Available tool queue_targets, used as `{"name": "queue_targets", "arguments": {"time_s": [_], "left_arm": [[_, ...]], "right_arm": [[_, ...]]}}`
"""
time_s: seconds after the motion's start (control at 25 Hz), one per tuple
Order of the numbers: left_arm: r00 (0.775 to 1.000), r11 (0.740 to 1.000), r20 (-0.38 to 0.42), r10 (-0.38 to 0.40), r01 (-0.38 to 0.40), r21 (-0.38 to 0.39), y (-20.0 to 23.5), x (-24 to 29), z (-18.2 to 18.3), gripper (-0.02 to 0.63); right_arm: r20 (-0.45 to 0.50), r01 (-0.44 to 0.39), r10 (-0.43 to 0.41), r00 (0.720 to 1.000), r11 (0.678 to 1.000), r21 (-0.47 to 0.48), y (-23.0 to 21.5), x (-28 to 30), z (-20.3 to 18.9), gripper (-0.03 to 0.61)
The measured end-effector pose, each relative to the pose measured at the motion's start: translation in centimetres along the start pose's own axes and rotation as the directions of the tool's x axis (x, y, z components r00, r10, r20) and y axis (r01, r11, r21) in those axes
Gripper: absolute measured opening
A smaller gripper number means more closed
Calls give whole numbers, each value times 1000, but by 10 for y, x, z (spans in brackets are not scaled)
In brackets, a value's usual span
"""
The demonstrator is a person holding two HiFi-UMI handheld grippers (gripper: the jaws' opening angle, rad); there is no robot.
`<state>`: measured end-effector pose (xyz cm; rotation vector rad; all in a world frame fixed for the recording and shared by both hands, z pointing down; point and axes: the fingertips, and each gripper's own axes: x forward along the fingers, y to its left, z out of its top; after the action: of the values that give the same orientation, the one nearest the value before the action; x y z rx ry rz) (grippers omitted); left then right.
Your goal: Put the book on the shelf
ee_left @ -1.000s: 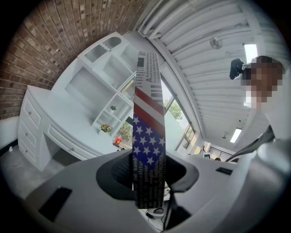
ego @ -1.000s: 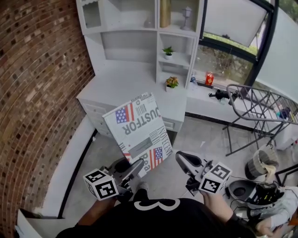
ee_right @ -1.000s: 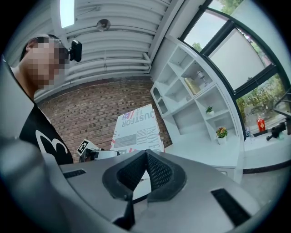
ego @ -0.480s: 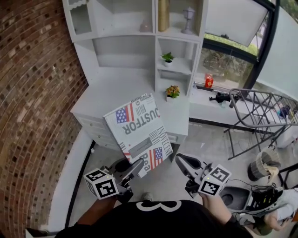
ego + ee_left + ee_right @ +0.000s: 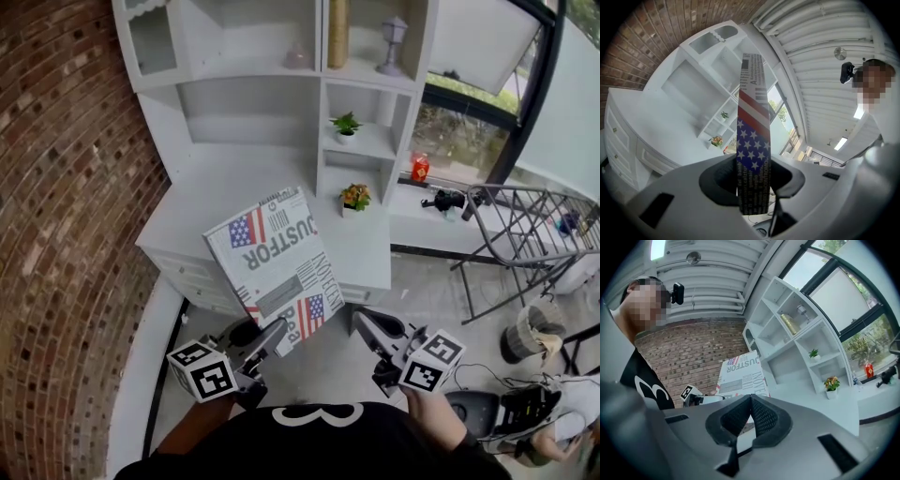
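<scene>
A brick wall (image 5: 66,187) fills the left of the head view. Beside it stands a white shelf (image 5: 258,103) with open cubbies, rising from a desk (image 5: 187,220) with drawers below. To the right is a dark-framed window (image 5: 459,131), and under it a wire rack (image 5: 534,225) stands on the grey floor (image 5: 422,291). The person's black shirt (image 5: 309,436) shows at the bottom edge.

The book (image 5: 274,262) is not on the shelf. It is held up in the air in front of the desk, tilted, with its printed cover and two flag pictures facing the camera. The left gripper (image 5: 272,336) grasps it at the lower edge. In the left gripper view the book (image 5: 752,140) stands edge-on between the jaws of the left gripper (image 5: 752,180), both pads pressed on it.

The right gripper (image 5: 367,323) hangs near the book's lower right corner, apart from it. In the right gripper view the jaws of the right gripper (image 5: 750,401) are clenched tip to tip with nothing between them.

A gold vase (image 5: 337,33) and a small lamp (image 5: 394,42) stand in the top right cubby. A green plant (image 5: 346,125) sits in the cubby below, and a flower pot (image 5: 354,198) lower again, on the desk. A red can (image 5: 419,169) stands on the sill.
</scene>
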<state>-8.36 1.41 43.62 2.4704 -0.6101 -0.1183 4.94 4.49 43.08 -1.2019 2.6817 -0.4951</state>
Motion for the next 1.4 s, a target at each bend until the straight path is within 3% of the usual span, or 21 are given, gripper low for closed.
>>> {"name": "queue_targets", "arguments": {"time_s": [0.64, 0.96, 1.4], "left_arm": [[999, 1000, 53, 8, -8, 2, 57, -4, 30, 149], [993, 995, 69, 92, -95, 38, 87, 17, 57, 149], [976, 981, 116, 186, -190, 30, 139, 71, 125, 149]], "right_arm": [[-10, 10, -11, 1000, 999, -47, -12, 57, 10, 9], [-13, -32, 31, 999, 998, -49, -44, 93, 29, 9], [-23, -103, 102, 995, 994, -43, -120, 161, 78, 9]]}}
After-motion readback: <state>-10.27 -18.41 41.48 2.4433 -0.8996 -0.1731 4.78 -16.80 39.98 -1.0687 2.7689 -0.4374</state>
